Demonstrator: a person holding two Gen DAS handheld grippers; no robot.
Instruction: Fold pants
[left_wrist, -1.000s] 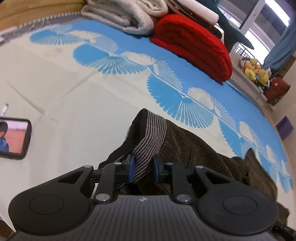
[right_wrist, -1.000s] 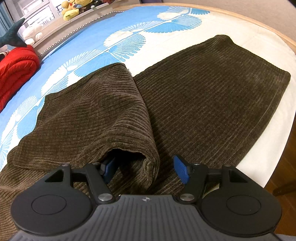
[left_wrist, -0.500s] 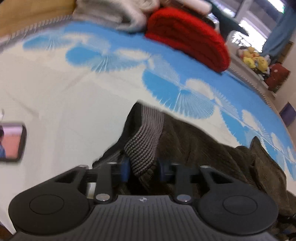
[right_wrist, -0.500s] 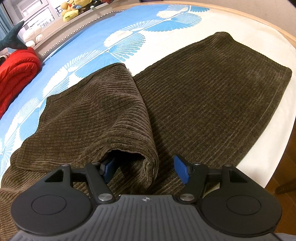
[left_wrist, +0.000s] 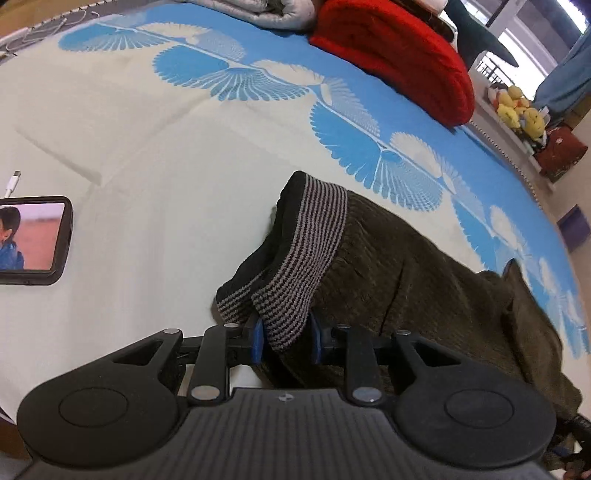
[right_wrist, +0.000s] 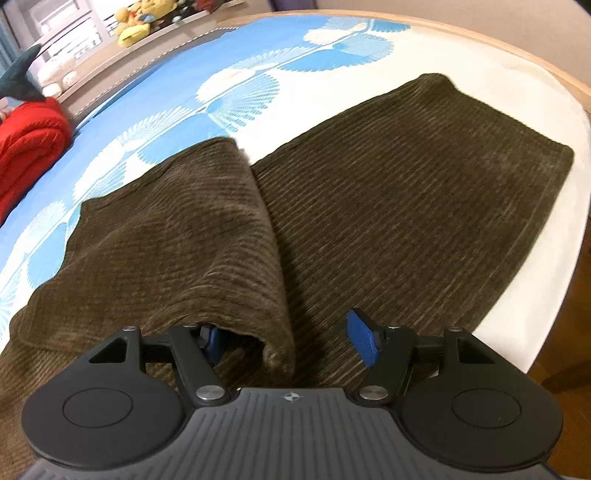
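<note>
Fingers (left_wrist: 257, 334) of the left gripper (left_wrist: 286, 338) pinch the striped ribbed waistband (left_wrist: 303, 266) of the brown corduroy pants (right_wrist: 388, 192) (right gripper (right_wrist: 290, 341) wide, straddling the folded leg's hem), legs running toward the bed's (left_wrist: 147, 184) far corner.

Both wrist cameras are looking steeply down, close over the bed (left_wrist: 147, 155), sharing the brown pants (right_wrist: 406, 192)

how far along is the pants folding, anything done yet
Early stage. Done: one leg lies flat on the bed. In hand: the left gripper pinches the striped waistband, its jaws having just eased slightly; the right gripper stands open around the bunched hem of the other leg, not yet pinching it. Left: lay that leg over the flat one, then fold the pants lengthwise.
</note>
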